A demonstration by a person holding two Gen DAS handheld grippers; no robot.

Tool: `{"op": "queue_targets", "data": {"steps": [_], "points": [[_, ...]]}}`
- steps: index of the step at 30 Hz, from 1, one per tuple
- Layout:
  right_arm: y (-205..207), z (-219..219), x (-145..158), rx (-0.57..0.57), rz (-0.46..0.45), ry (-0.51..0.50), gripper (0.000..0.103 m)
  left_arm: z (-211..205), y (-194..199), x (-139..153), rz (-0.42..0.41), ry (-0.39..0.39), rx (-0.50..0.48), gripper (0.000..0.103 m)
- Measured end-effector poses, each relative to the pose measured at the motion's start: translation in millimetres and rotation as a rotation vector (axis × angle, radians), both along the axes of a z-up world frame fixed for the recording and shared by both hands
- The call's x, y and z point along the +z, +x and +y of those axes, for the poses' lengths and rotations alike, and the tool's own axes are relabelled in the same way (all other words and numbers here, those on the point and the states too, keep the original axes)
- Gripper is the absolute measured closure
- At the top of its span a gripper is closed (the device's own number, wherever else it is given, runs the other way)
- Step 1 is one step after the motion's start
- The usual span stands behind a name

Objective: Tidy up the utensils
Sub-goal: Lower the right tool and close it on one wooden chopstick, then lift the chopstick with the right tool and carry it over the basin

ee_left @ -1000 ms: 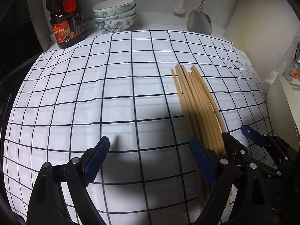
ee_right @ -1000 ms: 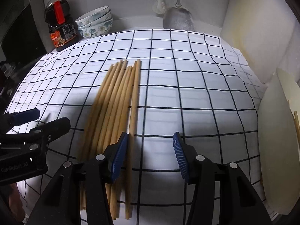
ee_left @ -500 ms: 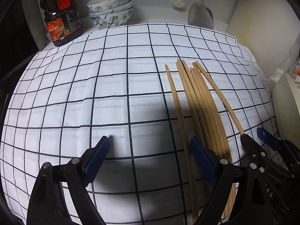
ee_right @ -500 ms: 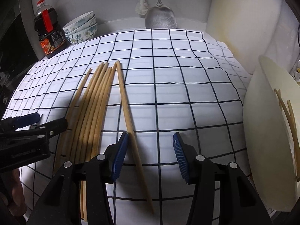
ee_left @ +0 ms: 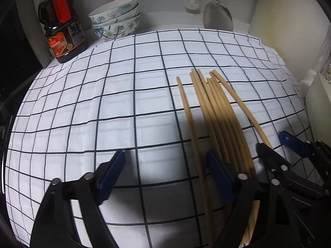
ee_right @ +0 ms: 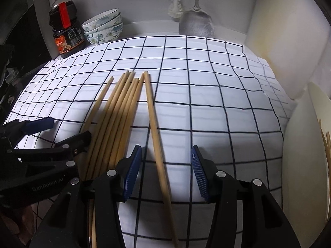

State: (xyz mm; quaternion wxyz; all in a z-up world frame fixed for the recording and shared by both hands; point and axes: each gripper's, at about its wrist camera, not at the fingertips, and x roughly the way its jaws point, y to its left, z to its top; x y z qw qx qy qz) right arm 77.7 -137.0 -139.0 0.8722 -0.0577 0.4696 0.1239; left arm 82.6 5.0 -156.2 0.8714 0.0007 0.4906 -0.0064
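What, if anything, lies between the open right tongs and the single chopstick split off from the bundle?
Nothing visible does. The lone chopstick already runs between the open pads of the right tongs, with only checked cloth around it. The bundle lies just outside the left pad.

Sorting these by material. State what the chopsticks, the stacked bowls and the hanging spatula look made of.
Chopsticks: likely bamboo or wood, matte tan, unlacquered. Stacked bowls: probably glazed ceramic, glossy white with blue flower print. Hanging spatula: metal, apparently stainless steel, dull silver sheen.
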Motion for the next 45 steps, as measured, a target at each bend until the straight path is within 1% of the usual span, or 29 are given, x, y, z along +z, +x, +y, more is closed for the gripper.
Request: {"op": "queue_targets", "data": {"steps": [1, 2, 3, 4, 5, 6, 7, 8, 13, 16, 19, 26, 30, 34, 38, 43, 45], "points": [[-0.1, 1.3, 0.1, 0.01, -0.002, -0.001, 0.067, -1.2, -0.6, 0.8, -0.004, 0.003, -0.006, 0.036], [-0.4, 3.4, 0.3, 0.021, -0.004, -0.004, 0.07, -3.1, -2.0, 1.9, -0.011, 0.002, -0.015, 0.045], [-0.9, 5.5, 0.4, 0.031, -0.005, -0.007, 0.076, -5.1, -3.1, 2.7, -0.016, 0.0, -0.026, 0.05], [-1.2, 8.1, 0.5, 0.041, -0.007, -0.01, 0.083, -7.6, -4.1, 3.4, -0.02, 0.0, -0.037, 0.06], [-1.3, 10.0, 0.5, 0.048, -0.008, -0.013, 0.086, -9.5, -4.6, 4.0, -0.022, -0.002, -0.045, 0.069], [-1.3, 12.2, 0.5, 0.051, -0.01, -0.02, 0.092, -11.3, -5.1, 4.5, -0.023, -0.003, -0.053, 0.074], [-1.2, 13.0, 0.4, 0.05, -0.01, -0.023, 0.096, -12.7, -5.2, 4.8, -0.023, -0.005, -0.062, 0.084], [-0.9, 12.9, 0.3, 0.047, -0.009, -0.022, 0.096, -13.8, -5.3, 5.0, -0.022, -0.006, -0.068, 0.093], [-0.3, 9.2, 0.7, 0.018, 0.006, 0.01, 0.097, -9.8, -3.1, 5.2, -0.01, -0.033, -0.082, 0.095], [-0.9, 4.3, 1.9, -0.02, 0.031, 0.065, 0.097, -6.0, -2.4, 6.7, 0.013, -0.056, -0.08, 0.095], [-4.2, 2.9, 6.9, -0.051, 0.039, 0.096, 0.097, -2.4, -3.2, 11.6, 0.021, -0.068, -0.087, 0.096], [-14.4, -0.3, 29.7, -0.111, 0.047, 0.164, 0.097, 7.8, -6.9, 34.0, 0.023, -0.097, -0.118, 0.096], [-21.1, -0.5, 48.3, -0.139, 0.034, 0.191, 0.097, 9.8, -8.2, 50.2, 0.02, -0.116, -0.154, 0.096], [-27.4, -2.4, 65.0, -0.163, 0.003, 0.198, 0.097, 4.2, -9.9, 70.0, -0.014, -0.107, -0.214, 0.096], [-33.3, -13.4, 83.5, -0.23, -0.044, 0.206, 0.097, -8.2, -11.3, 91.4, -0.062, -0.107, -0.29, 0.096], [-45.9, -40.3, 106.8, -0.307, -0.087, 0.22, 0.097, -38.2, -14.0, 116.7, -0.102, -0.112, -0.384, 0.096], [-52.7, -59.4, 116.7, -0.348, -0.104, 0.218, 0.097, -53.5, -16.1, 123.5, -0.106, -0.119, -0.421, 0.096]]}}
